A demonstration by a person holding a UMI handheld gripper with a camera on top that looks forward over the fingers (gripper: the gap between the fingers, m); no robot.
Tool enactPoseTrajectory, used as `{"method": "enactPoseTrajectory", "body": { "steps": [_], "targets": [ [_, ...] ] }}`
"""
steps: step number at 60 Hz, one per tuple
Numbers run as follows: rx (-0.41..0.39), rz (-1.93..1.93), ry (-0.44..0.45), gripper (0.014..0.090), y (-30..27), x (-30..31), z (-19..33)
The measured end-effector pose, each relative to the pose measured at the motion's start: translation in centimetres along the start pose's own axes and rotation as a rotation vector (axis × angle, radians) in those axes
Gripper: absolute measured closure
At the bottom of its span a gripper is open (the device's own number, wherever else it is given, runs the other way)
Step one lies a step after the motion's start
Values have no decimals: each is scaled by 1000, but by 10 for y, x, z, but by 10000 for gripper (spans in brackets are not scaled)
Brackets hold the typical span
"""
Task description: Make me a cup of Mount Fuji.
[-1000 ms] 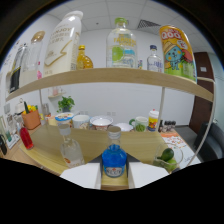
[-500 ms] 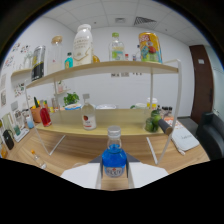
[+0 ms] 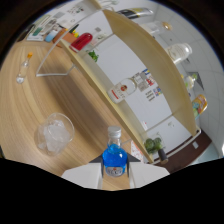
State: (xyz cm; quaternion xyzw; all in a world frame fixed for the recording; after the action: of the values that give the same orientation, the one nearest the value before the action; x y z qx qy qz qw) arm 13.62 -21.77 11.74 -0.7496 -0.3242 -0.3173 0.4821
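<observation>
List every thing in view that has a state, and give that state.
gripper: shut on the blue bottle, tilted view.
blue bottle: capped, blue liquid inside, held between the fingers.
glass: on the wooden counter, holding ice, no liquid visible.
red-labelled bottle: standing on the lower shelf.

The gripper (image 3: pixel 116 172) is tipped over to one side. Its two white fingers (image 3: pixel 82 175) squeeze a little blue bottle (image 3: pixel 115 156) between them. It seems to be lifted up off the table.

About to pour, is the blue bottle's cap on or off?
On: the blue bottle, held between the gripper fingers, shows a pale cap.
</observation>
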Motion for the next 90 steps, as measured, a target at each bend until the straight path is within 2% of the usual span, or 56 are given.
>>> {"method": "enactPoseTrajectory", "body": {
  "steps": [10, 24, 32, 43, 50, 60, 66, 75, 83, 90],
  "targets": [
    [4, -417, 89, 696, -16, 7, -4],
    [-25, -825, 139, 696, -32, 2, -5],
    [-70, -994, 135, 696, -30, -3, 0],
    [-70, -1026, 121, 695, -30, -8, 1],
    [-57, -895, 113, 695, -33, -2, -4],
    [54, -374, 63, 691, -56, 23, -24],
    [153, -18, -8, 689, -65, 44, -43],
    [226, 440, -75, 690, -39, 73, -50],
    [183, 753, -108, 690, 21, 82, -36],
    [80, 872, -107, 692, 79, 73, -11]
  ]
}}
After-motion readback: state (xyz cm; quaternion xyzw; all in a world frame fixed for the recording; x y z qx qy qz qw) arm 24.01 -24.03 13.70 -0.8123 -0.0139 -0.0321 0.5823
